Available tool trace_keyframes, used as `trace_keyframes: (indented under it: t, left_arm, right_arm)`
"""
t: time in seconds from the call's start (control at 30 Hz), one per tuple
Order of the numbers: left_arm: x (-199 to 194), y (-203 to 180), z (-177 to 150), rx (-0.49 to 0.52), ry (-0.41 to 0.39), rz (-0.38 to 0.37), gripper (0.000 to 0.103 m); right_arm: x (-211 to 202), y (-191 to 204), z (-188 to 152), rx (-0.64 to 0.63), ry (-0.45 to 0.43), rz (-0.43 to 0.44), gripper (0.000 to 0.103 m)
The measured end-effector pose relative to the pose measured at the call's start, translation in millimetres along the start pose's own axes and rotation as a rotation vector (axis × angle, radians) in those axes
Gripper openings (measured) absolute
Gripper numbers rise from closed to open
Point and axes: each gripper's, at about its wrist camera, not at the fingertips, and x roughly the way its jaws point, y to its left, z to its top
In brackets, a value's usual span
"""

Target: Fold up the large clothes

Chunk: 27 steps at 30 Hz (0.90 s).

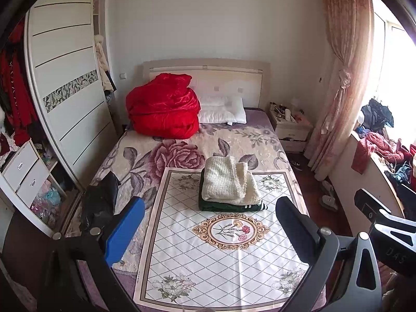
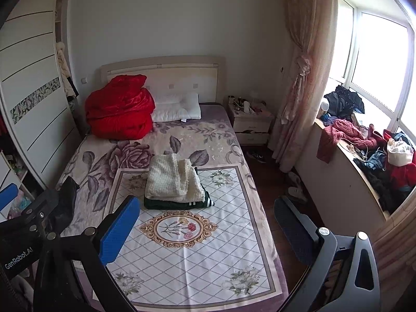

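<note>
A folded cream knit garment lies on top of a folded dark green garment with white stripes. The stack rests on a white patterned cloth spread over the foot of the bed. A dark garment lies crumpled at the bed's left edge. My left gripper is open, held above the cloth and short of the stack, with nothing between its blue pads. My right gripper is also open and empty, to the right of the left one.
A red quilt and white pillows sit at the head of the bed. A wardrobe stands left. A nightstand, a tied curtain and a window ledge piled with clothes stand right. Slippers lie on the floor.
</note>
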Motion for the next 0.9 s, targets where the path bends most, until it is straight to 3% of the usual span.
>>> trace_keyframes:
  t: [0.9]
  left_arm:
    - [-3,3,-8,0.006,0.014,0.014,0.103]
  right_arm:
    - [-2,1,-10,-0.015,0.012,0.007,0.103]
